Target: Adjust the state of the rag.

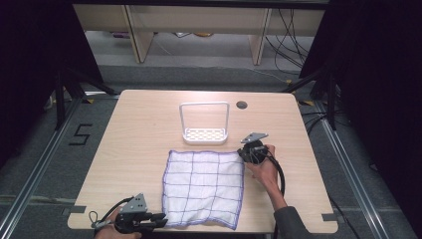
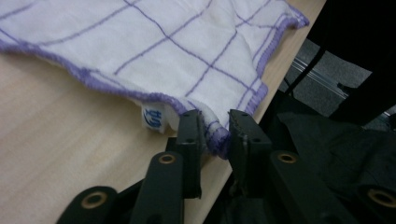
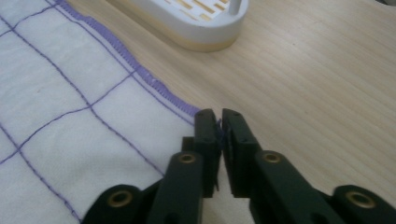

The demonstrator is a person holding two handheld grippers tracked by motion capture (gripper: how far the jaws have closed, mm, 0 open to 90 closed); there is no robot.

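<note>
A: Cloth, white with purple grid lines, lies flat on the bench, in the middle and toward the near edge. Just behind it stands a white rack.

B: And the two grippers, where are they?

A: The right hand-held gripper is at the far right corner of the cloth. Its jaws are almost together, and the purple hem is pinched between them. The left hand-held gripper is at the near left corner, beside the small blue label. Its jaws stand a little apart, with the hem between them; I cannot tell if the pads really press it.

B: So which step is this?

A: I think it is the taking of two opposite corners, probably to fold or lift the cloth. The right side seems ready, the left one not yet.

B: What does the next move need?

A: The left jaws should close firmly on the hem. Then both hands must rise together, so that no corner slips out.
</note>
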